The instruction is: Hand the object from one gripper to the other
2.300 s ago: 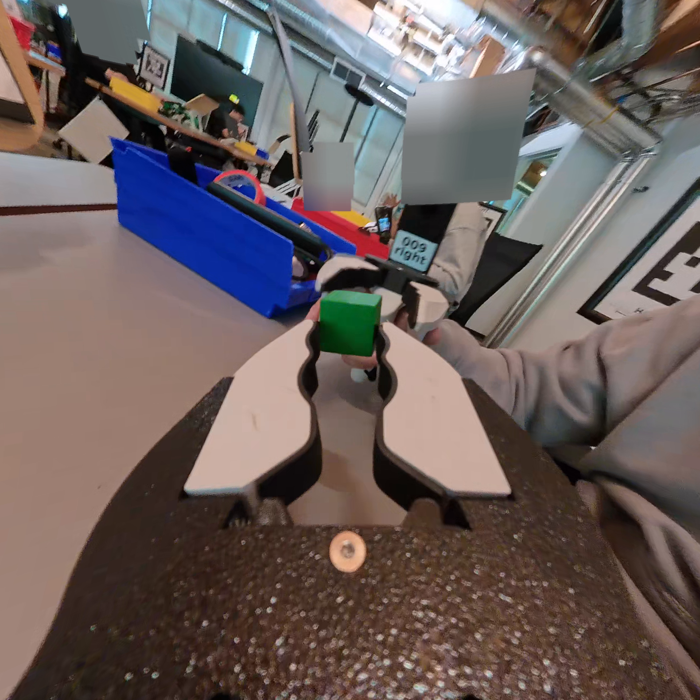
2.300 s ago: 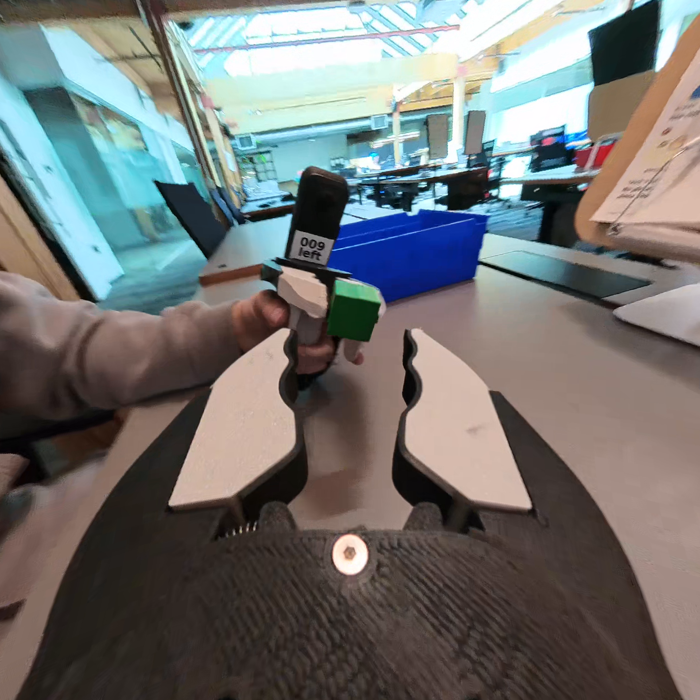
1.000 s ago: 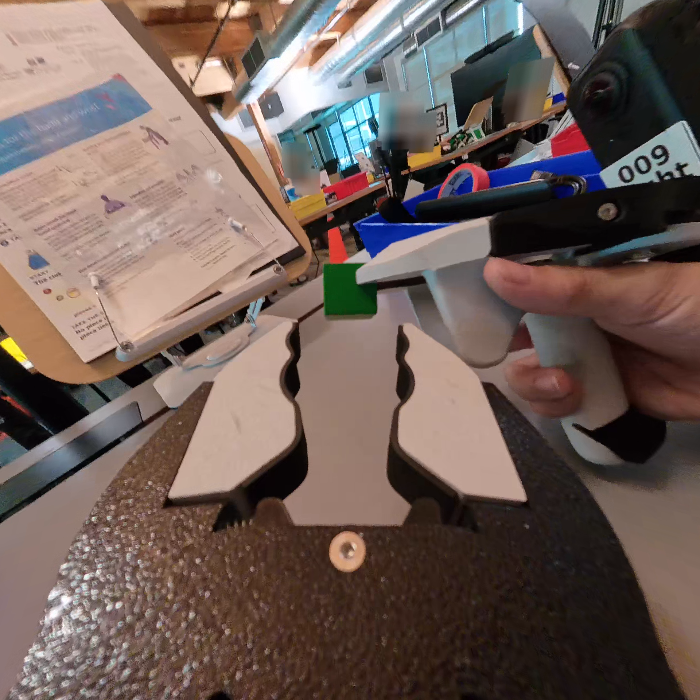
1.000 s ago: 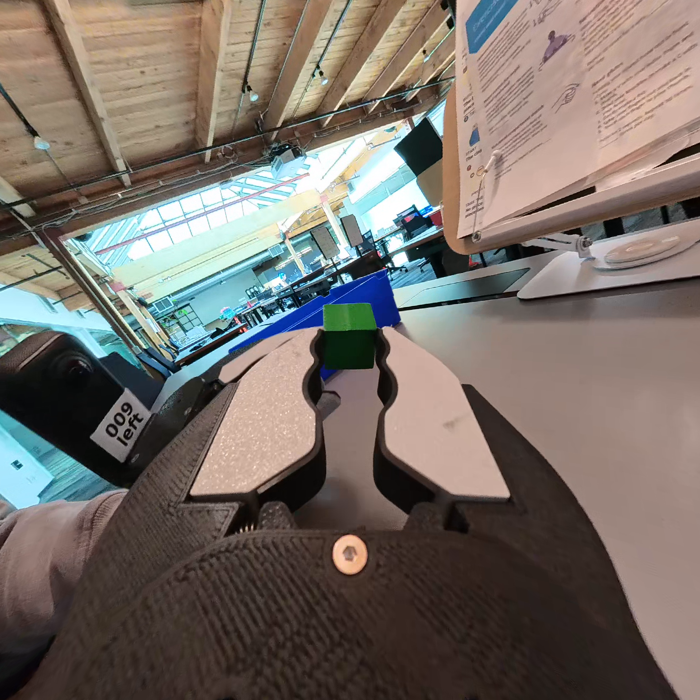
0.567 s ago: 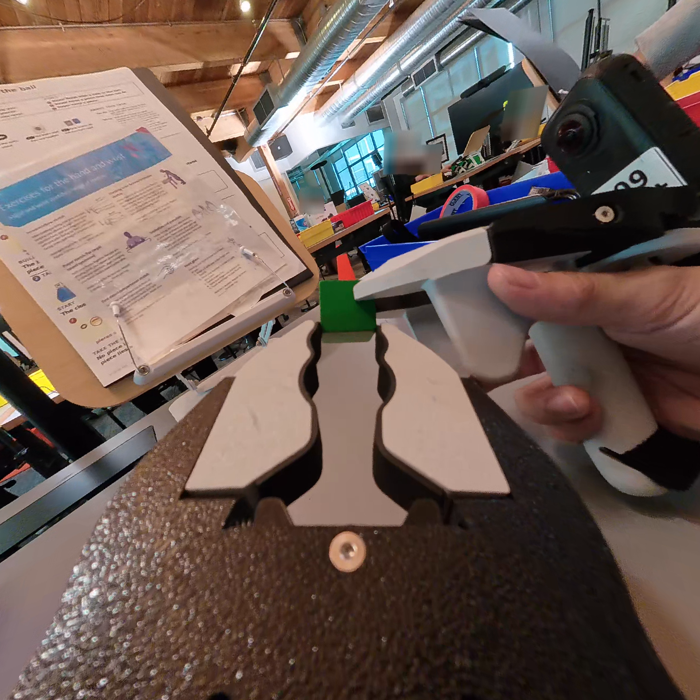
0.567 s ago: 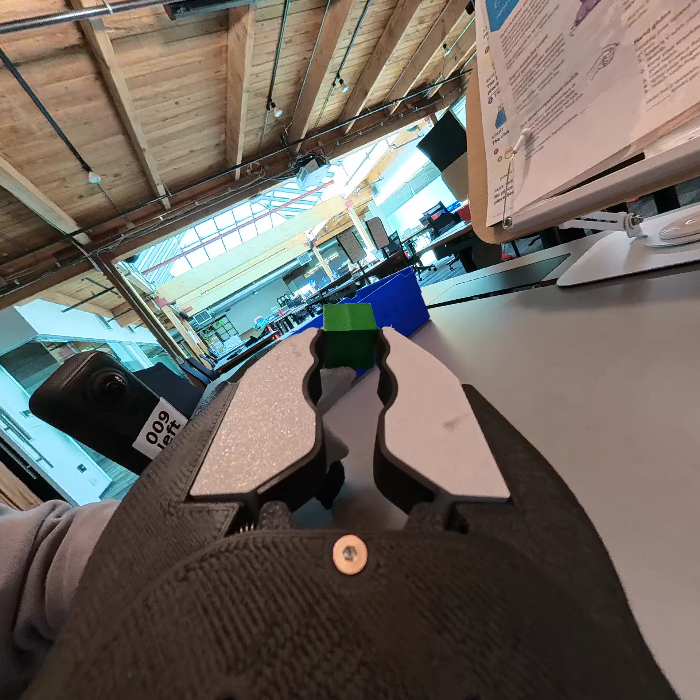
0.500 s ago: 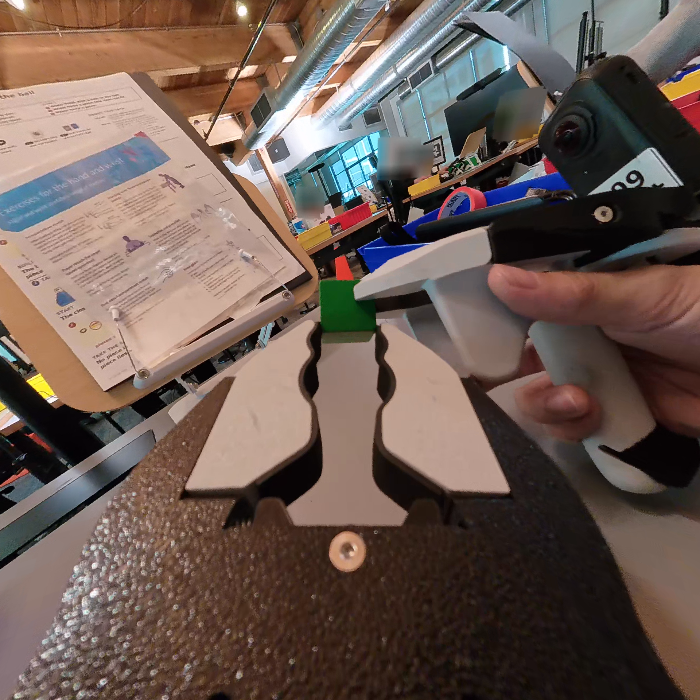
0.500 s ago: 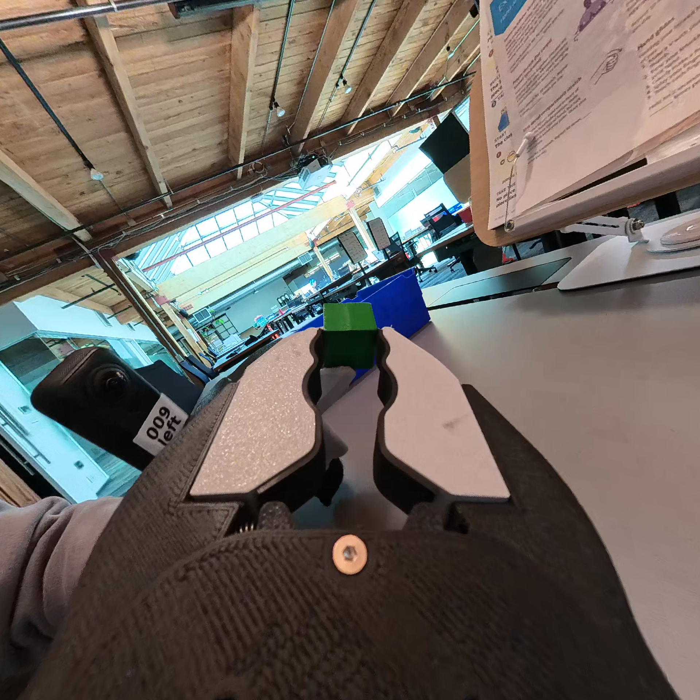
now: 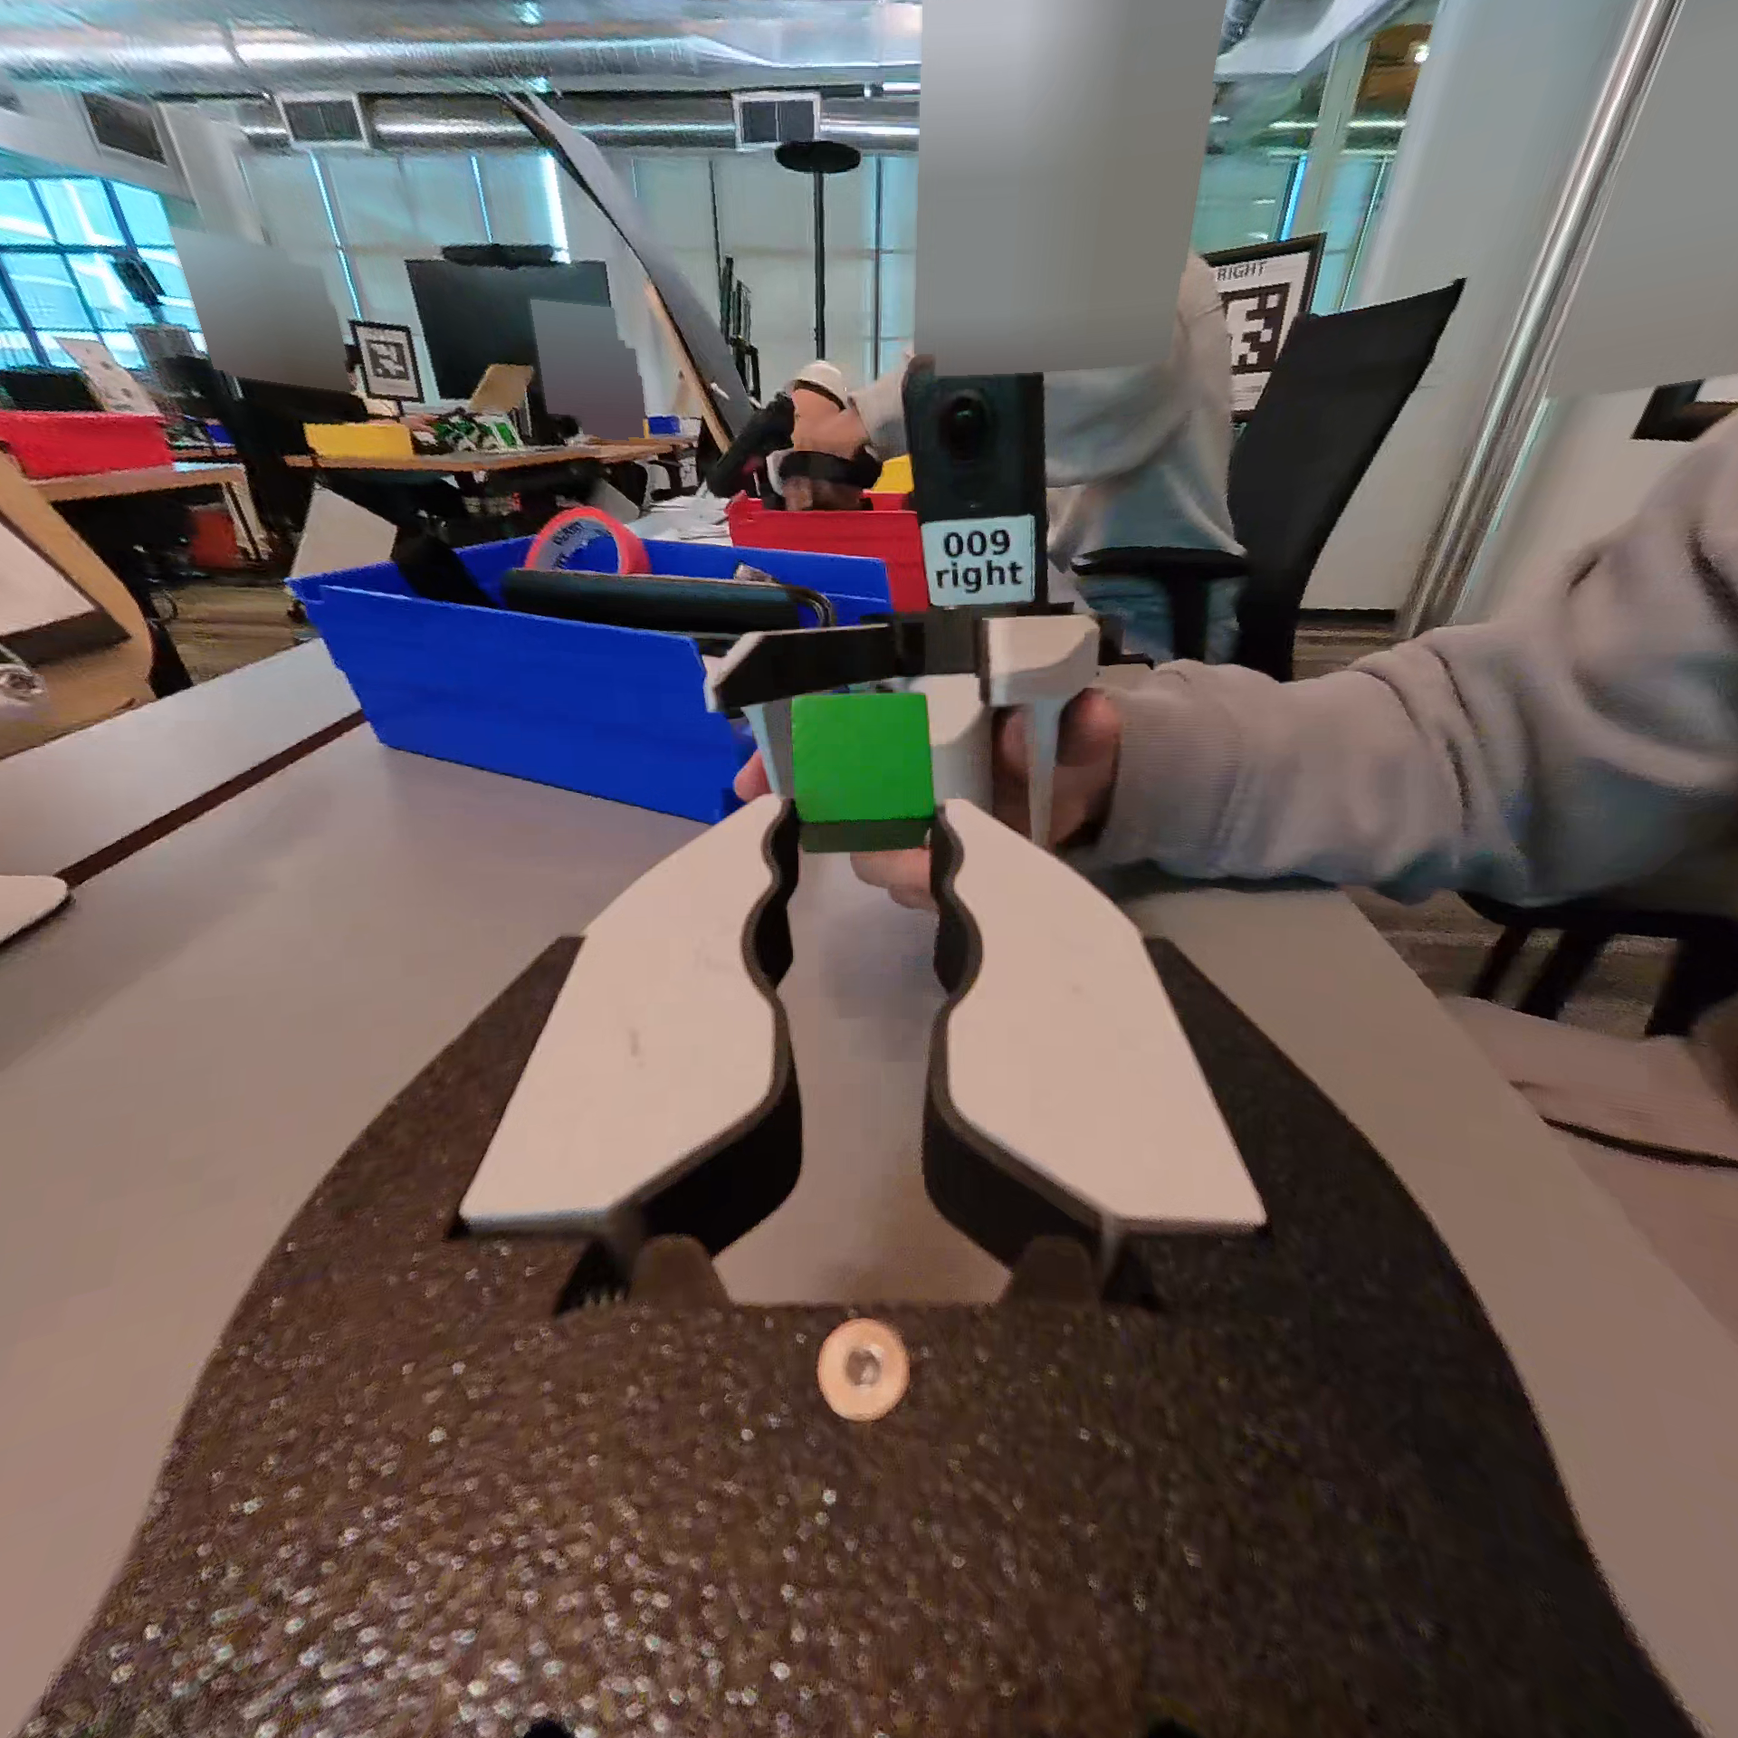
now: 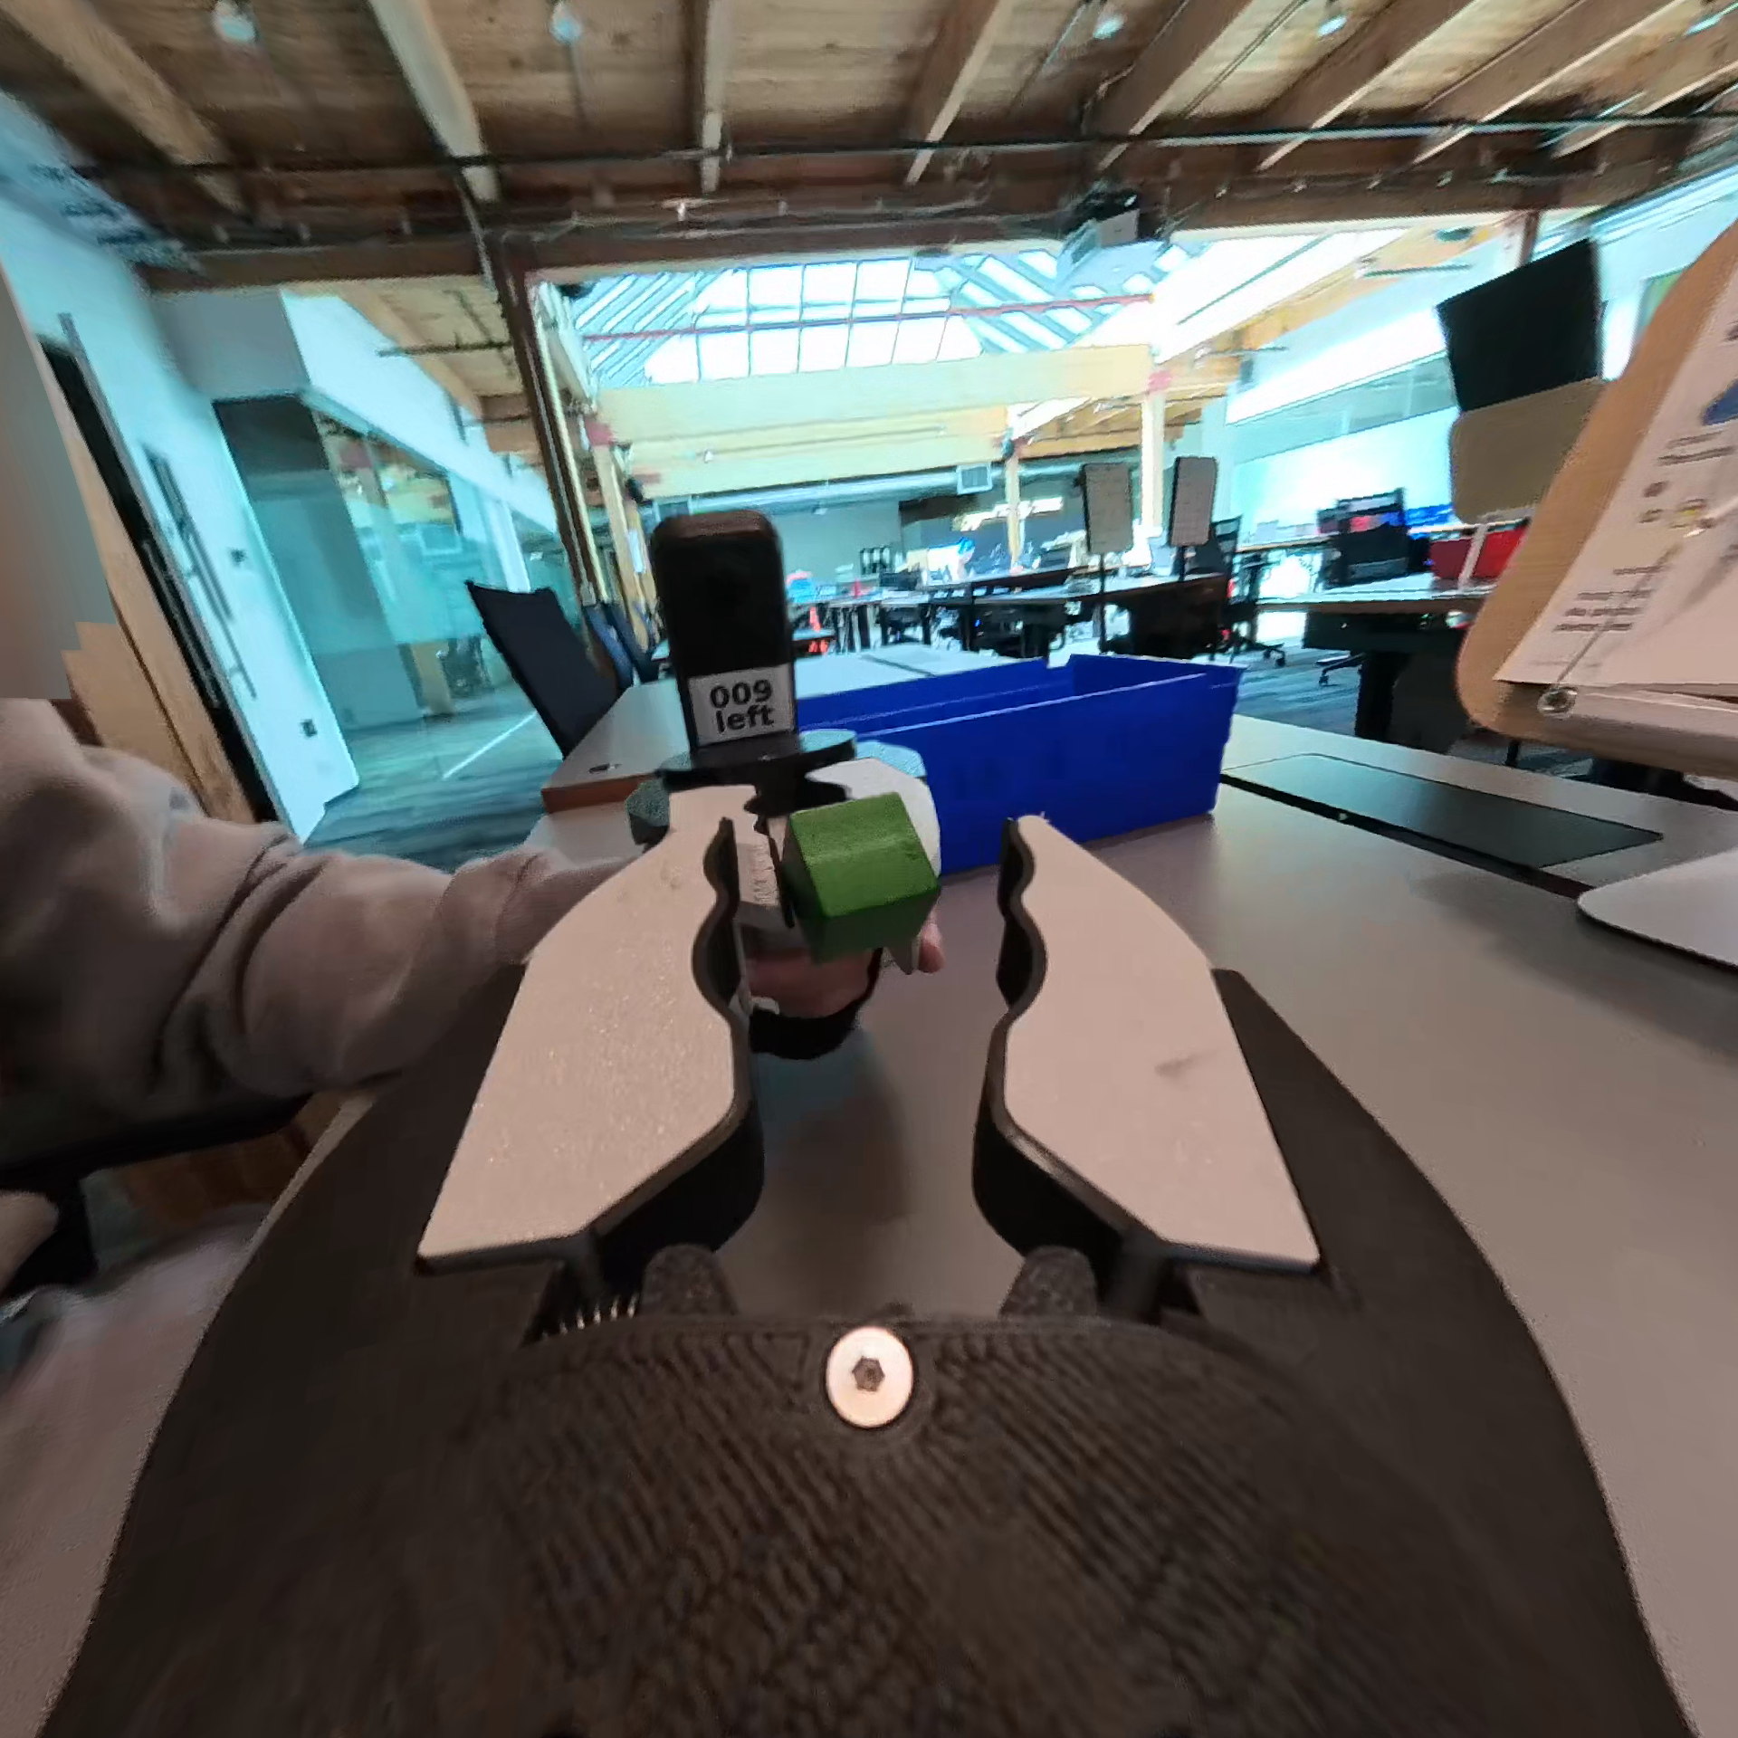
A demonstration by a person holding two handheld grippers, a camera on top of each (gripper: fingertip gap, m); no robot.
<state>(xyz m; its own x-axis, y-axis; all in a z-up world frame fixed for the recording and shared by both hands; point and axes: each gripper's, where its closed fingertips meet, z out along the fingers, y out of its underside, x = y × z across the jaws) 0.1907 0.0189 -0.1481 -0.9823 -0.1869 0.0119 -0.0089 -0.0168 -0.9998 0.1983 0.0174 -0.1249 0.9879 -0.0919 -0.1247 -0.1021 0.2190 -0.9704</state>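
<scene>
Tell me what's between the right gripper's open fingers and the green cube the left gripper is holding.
Nothing: in the right wrist view the right gripper is open, with only air before the green cube clamped in the left gripper.

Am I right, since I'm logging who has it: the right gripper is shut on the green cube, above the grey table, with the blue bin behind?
Not quite. The left gripper is shut on the green cube; the right gripper is open, as the right wrist view shows. The grey table and blue bin are as you say.

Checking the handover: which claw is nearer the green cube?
Left. The left claw grips the green cube between its tips; the right claw is open, facing the cube without touching it.
</scene>
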